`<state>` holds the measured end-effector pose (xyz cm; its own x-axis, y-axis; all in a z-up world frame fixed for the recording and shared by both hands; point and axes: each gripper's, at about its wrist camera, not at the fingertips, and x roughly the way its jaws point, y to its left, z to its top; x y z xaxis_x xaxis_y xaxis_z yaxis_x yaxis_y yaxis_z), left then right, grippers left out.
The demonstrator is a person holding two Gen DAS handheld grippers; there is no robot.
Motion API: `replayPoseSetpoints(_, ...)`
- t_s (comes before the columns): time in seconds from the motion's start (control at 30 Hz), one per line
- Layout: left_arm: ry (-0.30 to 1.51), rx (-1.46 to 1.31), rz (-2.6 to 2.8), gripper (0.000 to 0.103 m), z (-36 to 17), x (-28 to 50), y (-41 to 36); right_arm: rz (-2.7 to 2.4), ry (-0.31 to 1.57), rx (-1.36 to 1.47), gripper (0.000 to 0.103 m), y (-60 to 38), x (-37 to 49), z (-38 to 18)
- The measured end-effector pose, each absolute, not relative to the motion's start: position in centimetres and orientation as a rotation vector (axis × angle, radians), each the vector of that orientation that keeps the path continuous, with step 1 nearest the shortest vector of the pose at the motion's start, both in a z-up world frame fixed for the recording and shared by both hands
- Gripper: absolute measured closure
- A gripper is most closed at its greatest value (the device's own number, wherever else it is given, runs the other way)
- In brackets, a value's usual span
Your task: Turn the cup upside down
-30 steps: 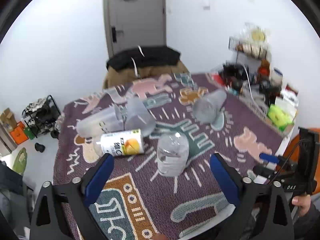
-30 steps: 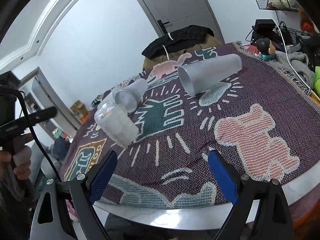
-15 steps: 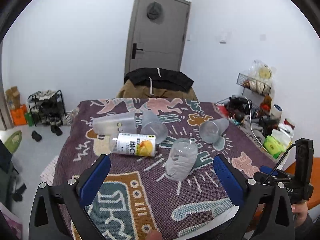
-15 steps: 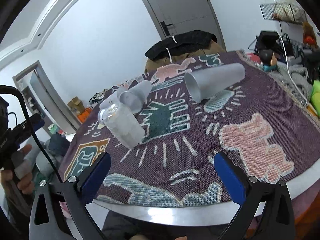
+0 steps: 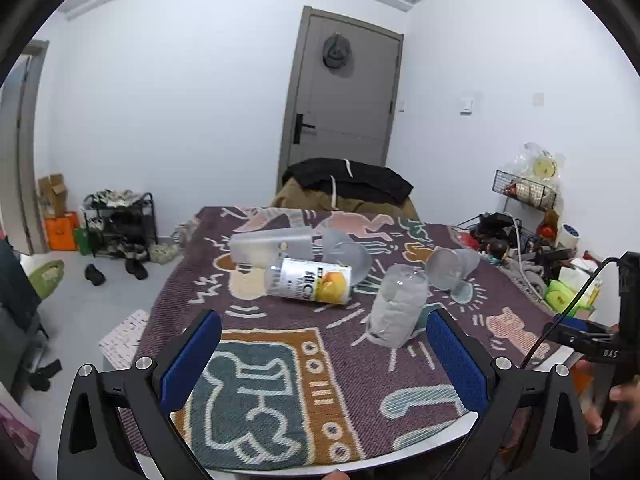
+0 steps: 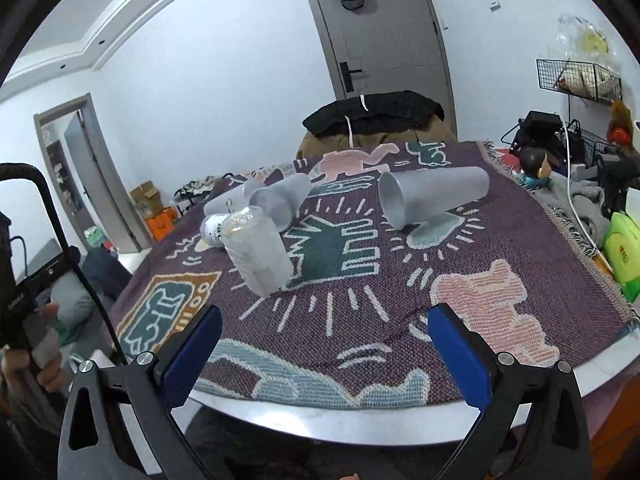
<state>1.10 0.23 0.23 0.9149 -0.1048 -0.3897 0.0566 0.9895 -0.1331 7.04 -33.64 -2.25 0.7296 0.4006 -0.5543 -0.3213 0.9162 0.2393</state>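
Observation:
A clear ribbed plastic cup (image 5: 394, 306) stands upside down on the patterned cloth; it also shows in the right wrist view (image 6: 258, 250). A frosted cup (image 6: 434, 196) lies on its side to the right, also in the left wrist view (image 5: 452, 266). Two more frosted cups (image 5: 276, 242) and a printed cup (image 5: 310, 280) lie on their sides behind. My left gripper (image 5: 324, 350) is open and empty, held back above the table's near edge. My right gripper (image 6: 326, 346) is open and empty near the table's front edge.
The table (image 6: 360, 416) carries a purple patterned cloth (image 5: 280, 380). A chair with a black jacket (image 5: 348, 184) stands behind it. Clutter, cables and a wire basket (image 5: 524, 192) fill the right side. A shoe rack (image 5: 118, 220) stands on the left floor.
Both grippers have pulled back and risen from the table, so the cups look smaller and farther. The cups have not moved.

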Motion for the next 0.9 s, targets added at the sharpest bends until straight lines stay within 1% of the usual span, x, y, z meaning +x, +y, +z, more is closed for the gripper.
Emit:
replayPoseSetpoints(0.37, 0.336, -0.021, 0.011, 0.000, -0.2, -0.9, -0.7, 0.397, 0.553, 0.073, 0.000, -33.6, 4.5, -2.1)
replayPoseSetpoints(0.9, 0.340, -0.016, 0.006, 0.000, -0.8, -1.0, -0.7, 0.412, 0.564, 0.067, 0.000, -32.7, 4.6, -2.3)
